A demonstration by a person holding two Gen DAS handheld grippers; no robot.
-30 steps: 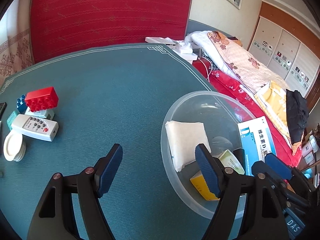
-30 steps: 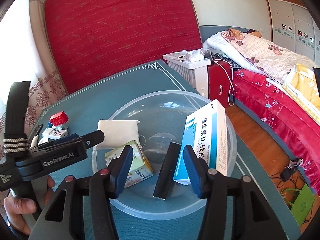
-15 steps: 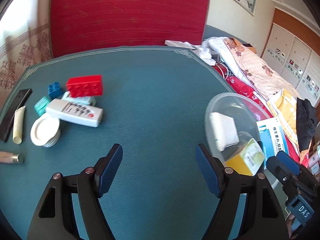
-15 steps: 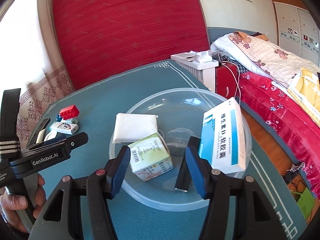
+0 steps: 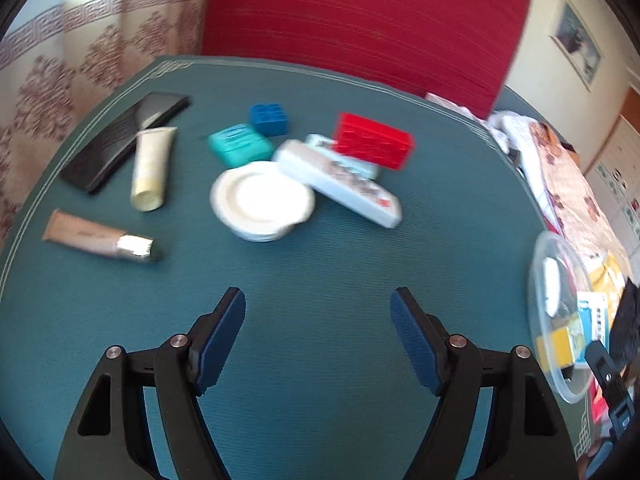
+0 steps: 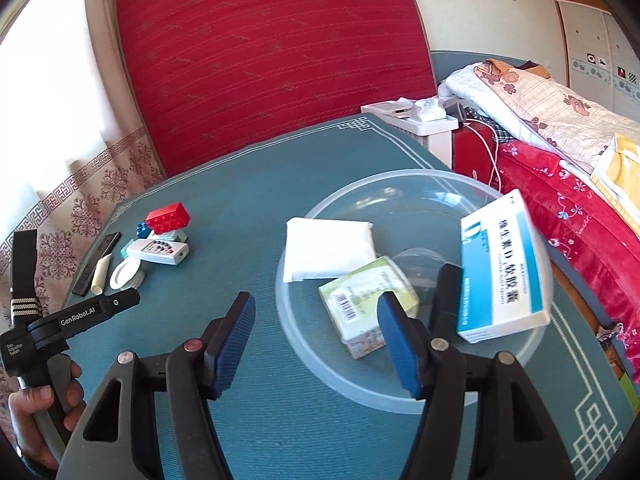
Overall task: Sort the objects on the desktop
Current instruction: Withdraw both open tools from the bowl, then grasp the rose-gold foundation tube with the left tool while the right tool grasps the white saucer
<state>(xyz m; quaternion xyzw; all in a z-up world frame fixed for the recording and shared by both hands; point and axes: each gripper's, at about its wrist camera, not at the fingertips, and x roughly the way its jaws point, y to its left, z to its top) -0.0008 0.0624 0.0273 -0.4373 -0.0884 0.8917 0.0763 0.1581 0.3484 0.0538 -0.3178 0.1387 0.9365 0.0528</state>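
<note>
Left gripper [image 5: 318, 322] over bare teal table mat [image 5: 320, 264], fingers spread wide, nothing between them. Open mat ahead of the tips, up to the cluster.

Cluster toward far left of mat, left to right: black flat case [image 5: 120, 142] close along the bordered mat edge; cream tube [image 5: 151, 168] just beside it; pink tube with silver cap [image 5: 98, 237] nearer the camera, apart; white round lid [image 5: 262, 200]; teal box [image 5: 240, 145] and blue brick [image 5: 269, 119] behind the lid; white remote [image 5: 340, 182] touching the lid's right side, red brick [image 5: 372, 146] resting at its far end.

Clear bowl [image 6: 412, 392] at right side of mat, well apart from cluster, bare mat between. Inside: white folded pad [image 6: 328, 250], green-white box [image 6: 368, 300], dark upright item [image 6: 444, 296], blue-white medicine box [image 6: 502, 276] leaning tilted against the right wall.

Right gripper [image 6: 316, 320] at bowl's near rim, fingers parted, empty. Bed [image 6: 560, 140] close past the mat's right edge.
</note>
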